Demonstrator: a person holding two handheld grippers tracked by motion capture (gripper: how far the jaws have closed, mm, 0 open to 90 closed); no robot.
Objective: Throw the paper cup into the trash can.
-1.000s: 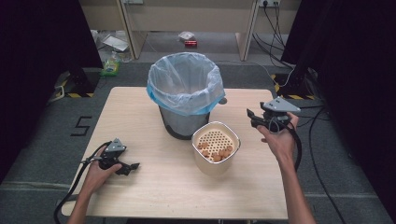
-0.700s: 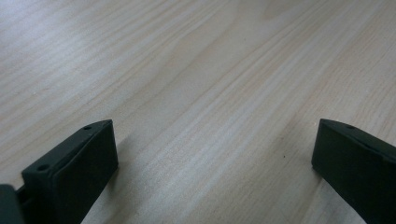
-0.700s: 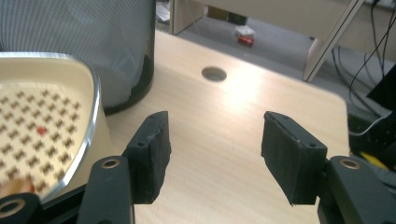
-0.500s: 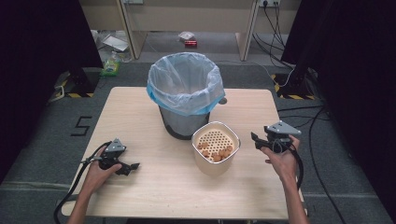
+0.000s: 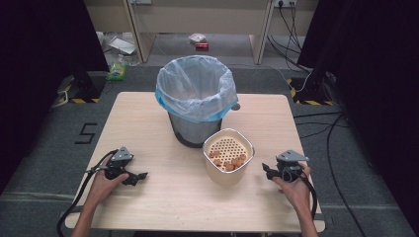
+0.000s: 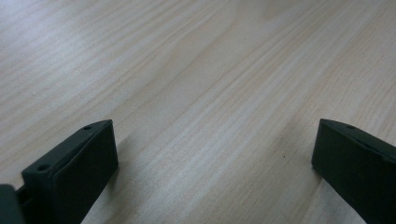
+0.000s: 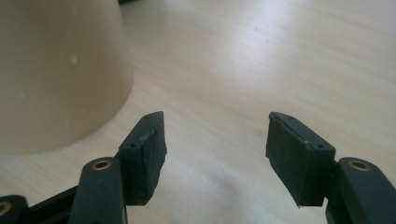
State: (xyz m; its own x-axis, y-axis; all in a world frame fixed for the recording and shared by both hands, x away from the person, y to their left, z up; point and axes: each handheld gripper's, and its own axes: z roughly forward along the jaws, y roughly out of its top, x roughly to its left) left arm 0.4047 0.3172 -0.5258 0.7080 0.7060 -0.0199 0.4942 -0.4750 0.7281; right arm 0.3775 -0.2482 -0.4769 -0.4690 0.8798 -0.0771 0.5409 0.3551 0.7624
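High view and both gripper views: approach to the cream pot [image 5: 228, 160], which stands on the bench [image 5: 148, 123] just in front of the lined waste bin [image 5: 196, 98] and carries a perforated insert with a few small brown pieces [image 5: 232, 162] lying on it. The right gripper [image 5: 267, 171] sits low beside the pot's right flank, apart from it; its fingers [image 7: 144, 149] are spread with nothing but bare bench between them, and they have just been opening wider. In the right gripper view the pot's wall [image 7: 60, 70] lies ahead and to the left of the gap, not inside it. The left gripper [image 5: 142, 175] rests near the bench's front left, well apart from the pot, its fingers [image 6: 79, 163] also spread wide over bare wood. For a sound grasp, the right gripper probably needs to swing toward the pot until the rim or wall enters the gap squarely, one finger inside and one outside, before closing. A glancing contact could push the pot against the bin or tip the loose pieces. The pot should stay level once lifted, and the free left gripper may steady the far side
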